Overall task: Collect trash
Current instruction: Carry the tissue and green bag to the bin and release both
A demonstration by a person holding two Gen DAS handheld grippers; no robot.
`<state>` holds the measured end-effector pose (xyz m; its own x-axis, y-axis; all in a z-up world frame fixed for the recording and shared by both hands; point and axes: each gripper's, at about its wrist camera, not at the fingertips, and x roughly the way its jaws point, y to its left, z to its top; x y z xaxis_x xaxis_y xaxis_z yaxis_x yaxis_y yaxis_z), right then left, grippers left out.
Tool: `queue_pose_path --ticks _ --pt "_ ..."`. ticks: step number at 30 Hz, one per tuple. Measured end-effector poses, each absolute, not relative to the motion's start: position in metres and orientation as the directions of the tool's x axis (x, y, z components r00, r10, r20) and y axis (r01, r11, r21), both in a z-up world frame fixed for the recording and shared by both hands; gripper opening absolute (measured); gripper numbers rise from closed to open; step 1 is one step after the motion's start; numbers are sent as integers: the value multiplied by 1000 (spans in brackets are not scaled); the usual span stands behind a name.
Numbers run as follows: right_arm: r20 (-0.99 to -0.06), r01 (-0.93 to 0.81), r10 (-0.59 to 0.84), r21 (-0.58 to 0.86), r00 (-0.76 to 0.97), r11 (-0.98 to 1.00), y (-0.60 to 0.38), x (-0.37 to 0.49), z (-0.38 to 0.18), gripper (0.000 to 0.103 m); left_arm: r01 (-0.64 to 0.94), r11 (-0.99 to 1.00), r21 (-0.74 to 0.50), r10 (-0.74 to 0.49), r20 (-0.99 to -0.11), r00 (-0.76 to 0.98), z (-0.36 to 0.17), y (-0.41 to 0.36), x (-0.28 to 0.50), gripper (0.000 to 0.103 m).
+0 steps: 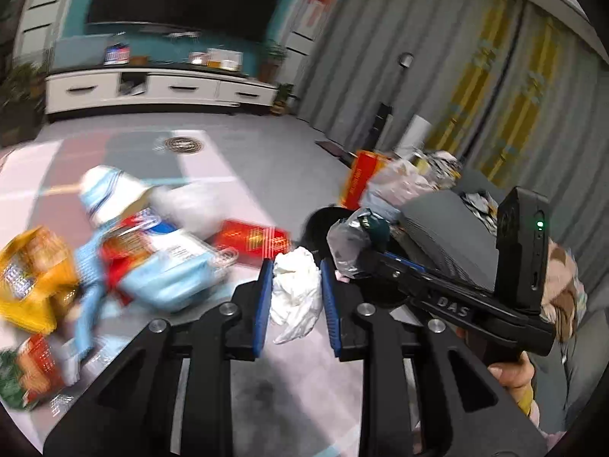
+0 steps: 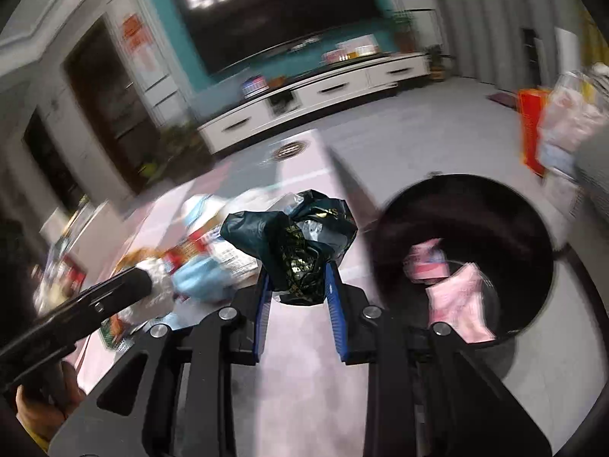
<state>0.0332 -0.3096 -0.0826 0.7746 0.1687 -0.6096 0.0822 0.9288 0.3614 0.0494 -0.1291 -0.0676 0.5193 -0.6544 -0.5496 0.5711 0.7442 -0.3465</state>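
- Clamping a crumpled white tissue wad [image 1: 295, 293], my left gripper [image 1: 297, 285] had its blue pads pressed against both sides of the paper, which hung clear above the pale floor mat [image 1: 243, 388].
- My right gripper [image 2: 298, 289] pinched a crinkled dark green plastic wrapper with gold print [image 2: 293, 243], its blue pads tight on the wrapper's lower end while the rest bulged up past the fingertips.
- The round black trash bin [image 2: 525, 213] stood on the mat just to the right of that wrapper, open at the top, with pink packets [image 2: 456, 297] lying inside it.
- On the far side of the bin from my right hand, loose trash lay scattered on the mat: a yellow snack bag [image 1: 34, 270], a light blue and white plastic pack [image 1: 163, 266] and a flat red box [image 1: 251, 240], all blurred.
- Seen from the left camera, the right gripper reached in over the bin's rim, carrying the wrapper just beside my tissue.
- Beyond the bin, a white low cabinet [image 1: 160, 87] ran along the teal wall.
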Motion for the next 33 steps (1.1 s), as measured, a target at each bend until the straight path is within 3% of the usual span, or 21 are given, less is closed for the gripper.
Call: queue_pose_path --ticks 4,14,17,19,21,26,33 --pt "-617 228 64 382 784 896 -360 25 -87 29 645 682 -345 -705 -545 454 -63 -190 56 27" --pt "-693 387 29 436 720 813 -419 26 -116 31 645 612 -458 -751 -592 293 -105 -293 103 31" --pt "-706 415 16 435 708 799 -426 27 -120 36 627 630 -457 -736 -608 296 -117 -301 110 42" --pt "-717 437 3 428 697 791 -429 27 -123 40 619 640 -455 -730 -613 303 -121 -302 113 63" --pt "-726 451 -12 414 688 791 -431 27 -124 42 617 647 -448 -725 -613 316 -123 -301 113 70" --pt "-727 458 -21 409 686 789 -433 23 -125 46 619 674 -403 -706 -599 378 -112 -287 107 77" --pt "-722 421 -6 397 692 815 -421 23 -120 47 558 799 -224 -561 -612 558 -93 -241 81 88"
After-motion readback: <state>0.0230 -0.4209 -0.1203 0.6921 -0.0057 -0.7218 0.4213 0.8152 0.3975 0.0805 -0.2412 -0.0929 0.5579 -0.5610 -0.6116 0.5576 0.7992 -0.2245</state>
